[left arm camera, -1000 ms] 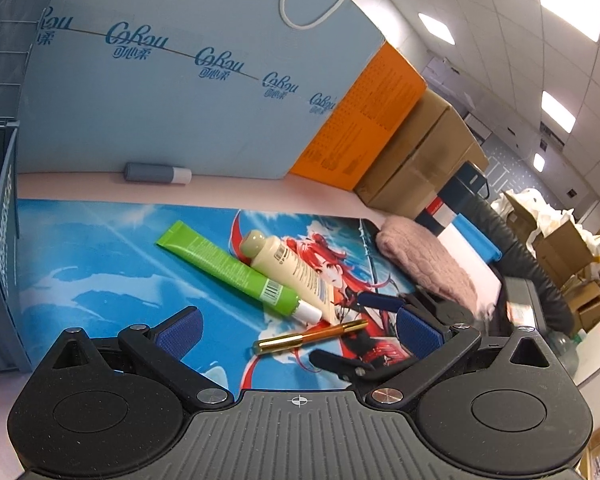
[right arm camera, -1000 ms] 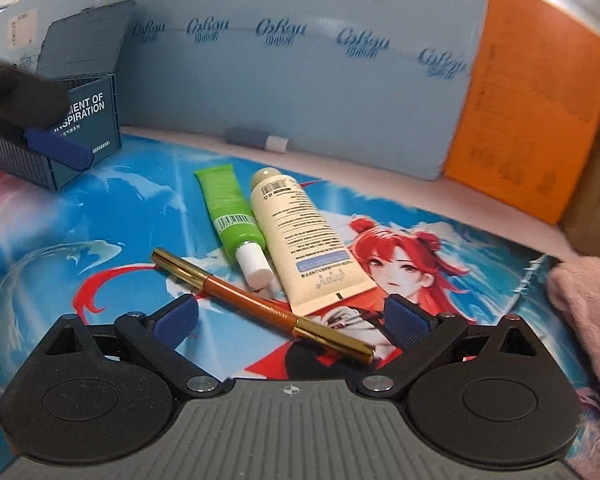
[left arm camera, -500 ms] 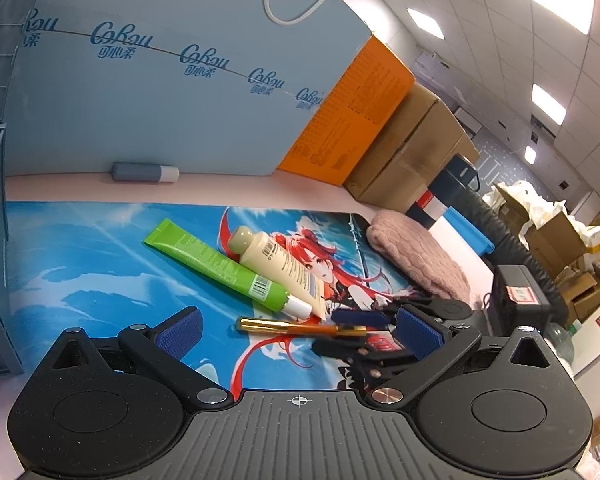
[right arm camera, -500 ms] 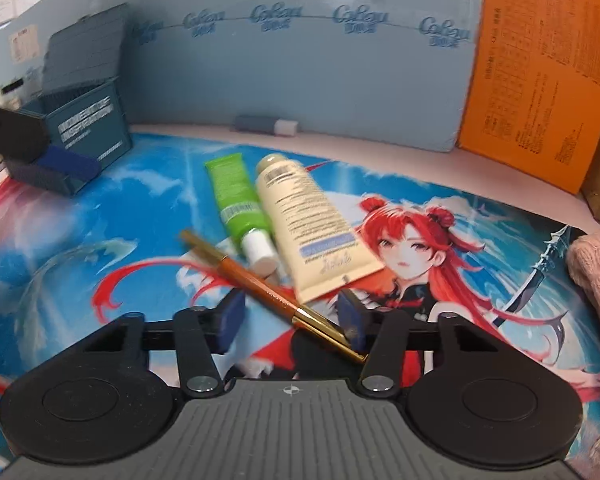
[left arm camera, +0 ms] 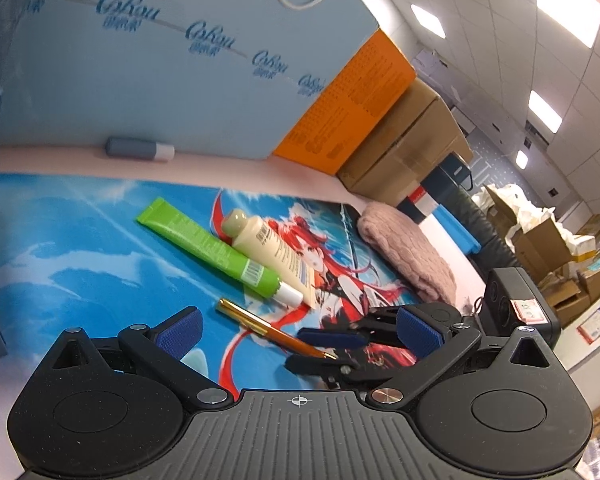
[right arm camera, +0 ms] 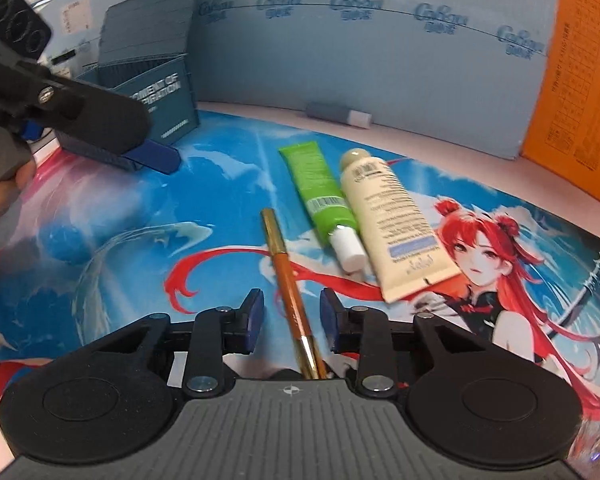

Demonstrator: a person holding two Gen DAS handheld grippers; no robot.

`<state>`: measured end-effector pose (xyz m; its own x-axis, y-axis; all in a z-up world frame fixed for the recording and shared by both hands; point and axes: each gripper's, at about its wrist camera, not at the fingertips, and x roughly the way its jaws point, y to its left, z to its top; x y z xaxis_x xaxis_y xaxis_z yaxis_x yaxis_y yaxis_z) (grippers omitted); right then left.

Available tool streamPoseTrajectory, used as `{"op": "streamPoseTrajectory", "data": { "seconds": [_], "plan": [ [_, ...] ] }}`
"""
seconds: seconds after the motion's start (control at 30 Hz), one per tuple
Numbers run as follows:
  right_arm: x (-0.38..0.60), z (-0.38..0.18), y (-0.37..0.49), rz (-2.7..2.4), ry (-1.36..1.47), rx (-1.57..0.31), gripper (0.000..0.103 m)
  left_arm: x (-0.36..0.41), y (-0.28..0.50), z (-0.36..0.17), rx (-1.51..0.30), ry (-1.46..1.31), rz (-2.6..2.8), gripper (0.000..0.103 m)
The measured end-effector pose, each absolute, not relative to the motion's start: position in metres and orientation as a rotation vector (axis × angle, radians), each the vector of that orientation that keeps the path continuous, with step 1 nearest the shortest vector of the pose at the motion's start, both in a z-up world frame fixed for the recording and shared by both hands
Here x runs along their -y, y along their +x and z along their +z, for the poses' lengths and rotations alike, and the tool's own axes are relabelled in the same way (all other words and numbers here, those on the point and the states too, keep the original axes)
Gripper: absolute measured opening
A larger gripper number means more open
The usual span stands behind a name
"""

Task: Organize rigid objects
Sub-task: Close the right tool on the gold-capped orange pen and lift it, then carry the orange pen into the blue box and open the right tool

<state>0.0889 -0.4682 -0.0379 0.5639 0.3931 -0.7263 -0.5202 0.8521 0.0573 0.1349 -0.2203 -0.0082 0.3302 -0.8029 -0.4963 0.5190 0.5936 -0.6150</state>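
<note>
Right gripper (right arm camera: 291, 320), pitched down over the anime-print mat (right arm camera: 140, 220), jaws closing round the orange-and-gold pen (right arm camera: 290, 284), pads not yet pressing it in the frame. Left gripper (left arm camera: 296, 326) held low and level-ish, jaws wide, empty. Only the right view shows the dark blue lidded crate (right arm camera: 156, 80) at the mat's far left; only the left view shows the pink knitted cloth (left arm camera: 404, 252). Pen swung since a second ago, now clear of the green tube (right arm camera: 320, 196) and cream tube (right arm camera: 392, 224).
</note>
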Motion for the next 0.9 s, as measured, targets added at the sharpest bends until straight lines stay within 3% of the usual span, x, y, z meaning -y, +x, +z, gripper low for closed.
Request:
{"op": "streamPoseTrajectory", "data": {
  "seconds": [0.03, 0.3, 0.37, 0.43, 0.5, 0.6, 0.67, 0.9],
  "plan": [
    [0.466, -0.037, 0.087, 0.558, -0.177, -0.809, 0.010, 0.220, 0.136, -0.009, -0.879, -0.383, -0.905, 0.103],
    [0.456, -0.010, 0.067, 0.557, -0.173, -0.674, 0.009, 0.209, 0.143, -0.015, -0.905, -0.499, -0.920, 0.100],
    [0.452, 0.002, 0.061, 0.563, -0.174, -0.631, 0.009, 0.205, 0.144, -0.014, -0.892, -0.532, -0.927, 0.087],
    [0.448, 0.011, 0.057, 0.573, -0.180, -0.597, 0.009, 0.200, 0.144, -0.011, -0.868, -0.556, -0.922, 0.057],
    [0.441, 0.020, 0.052, 0.585, -0.191, -0.568, 0.009, 0.194, 0.144, -0.008, -0.846, -0.569, -0.902, 0.039],
    [0.429, 0.031, 0.047, 0.608, -0.212, -0.541, 0.009, 0.184, 0.143, -0.001, -0.800, -0.598, -0.895, 0.031],
    [0.421, 0.037, 0.046, 0.617, -0.229, -0.529, 0.009, 0.177, 0.143, 0.005, -0.770, -0.612, -0.906, 0.019],
    [0.384, 0.057, 0.046, 0.651, -0.262, -0.424, 0.009, 0.132, 0.123, 0.041, -0.570, -0.615, -0.890, 0.012]
  ]
}}
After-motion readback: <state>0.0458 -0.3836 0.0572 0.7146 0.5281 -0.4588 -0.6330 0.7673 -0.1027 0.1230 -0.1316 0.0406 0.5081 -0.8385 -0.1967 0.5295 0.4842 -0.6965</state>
